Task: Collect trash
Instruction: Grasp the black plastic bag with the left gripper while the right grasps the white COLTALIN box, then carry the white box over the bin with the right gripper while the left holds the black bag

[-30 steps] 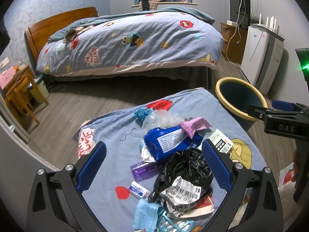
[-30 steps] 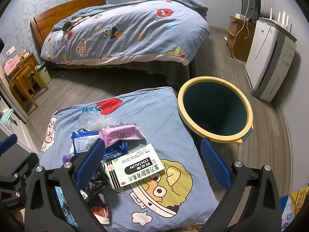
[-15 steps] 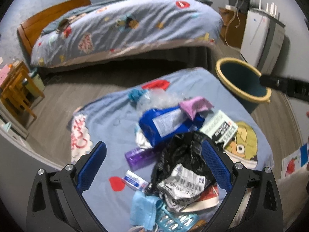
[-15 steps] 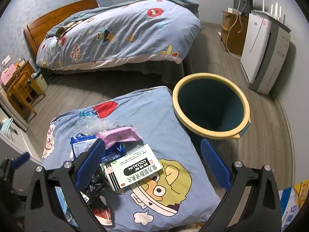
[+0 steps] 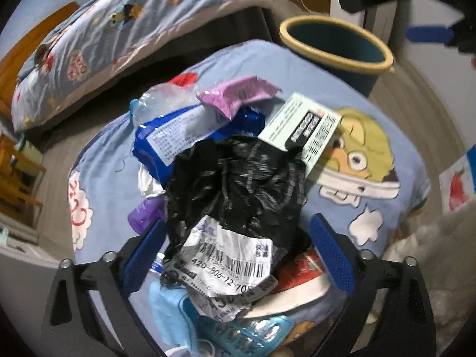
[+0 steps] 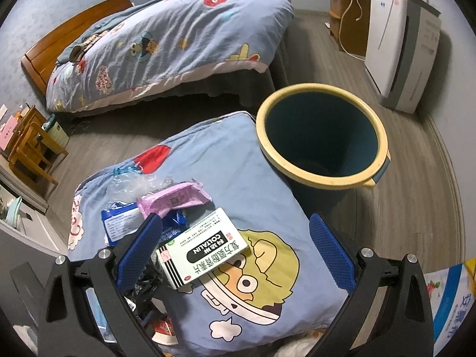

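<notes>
Bedroom floor of grey wood holds a blue cartoon cushion (image 6: 267,178) with a heap of trash on it, and a yellow-rimmed bin (image 6: 322,178) stands touching the cushion's far right corner, apparently empty.

Left gripper (image 5: 238,255) is spread wide with its blue pads either side of the crumpled black bag (image 5: 235,178), holding nothing. The bag, with a barcode label (image 5: 229,261) on its near side, tops the heap. To take it cleanly, I would lower the pads past the loose folds and close on the bunched middle, since thin film slips and may drag neighbours along.

Right gripper (image 6: 235,255) is likewise wide open and empty, low over the white medicine box (image 6: 202,250), which leans on the bag's right edge.

Crowding the bag: a blue wipes pack (image 5: 190,136) and pink pouch (image 5: 238,92) behind it, a purple bottle (image 5: 145,214) to its left, a blue face mask (image 5: 169,306), blister pack (image 5: 255,333) and red-and-white packet (image 5: 300,276) partly beneath it. Lifting may tip the box and scatter these.

Beyond lie a bed (image 6: 178,38) and a white air purifier (image 6: 395,53), well apart.
</notes>
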